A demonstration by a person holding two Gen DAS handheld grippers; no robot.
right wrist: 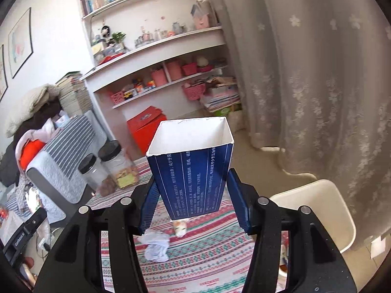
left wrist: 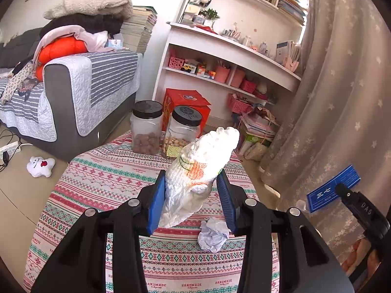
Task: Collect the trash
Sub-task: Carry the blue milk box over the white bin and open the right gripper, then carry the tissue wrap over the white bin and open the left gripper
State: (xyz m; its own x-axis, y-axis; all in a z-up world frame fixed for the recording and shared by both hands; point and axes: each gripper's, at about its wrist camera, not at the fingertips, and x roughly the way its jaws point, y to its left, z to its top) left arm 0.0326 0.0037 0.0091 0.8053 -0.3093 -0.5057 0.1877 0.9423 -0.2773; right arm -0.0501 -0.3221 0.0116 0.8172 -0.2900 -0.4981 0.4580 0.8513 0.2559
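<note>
Left wrist view: a sofa (left wrist: pixel 73 90) at far left, a plush toy (left wrist: pixel 40 166) on the floor beside it. Two black-lidded jars (left wrist: pixel 146 127) stand at the far edge of the patterned tablecloth (left wrist: pixel 97 183), a red box (left wrist: pixel 185 105) behind them. The left gripper (left wrist: pixel 193 185) is clamped on a white wrapper (left wrist: pixel 198 171), held clear above the cloth, both blue pads pressing its sides. A crumpled paper ball (left wrist: pixel 212 235) lies on the cloth just below. Curtain (left wrist: pixel 337 97) at right.

Right wrist view: the jars (right wrist: pixel 107 168) at left. The right gripper (right wrist: pixel 193 190) grips a blue carton (right wrist: pixel 190 171), open end upward, pads against its sides. The paper ball (right wrist: pixel 156 246) and a small scrap (right wrist: pixel 179 228) lie on the cloth beneath. A cream chair (right wrist: pixel 325 210) stands at right.
</note>
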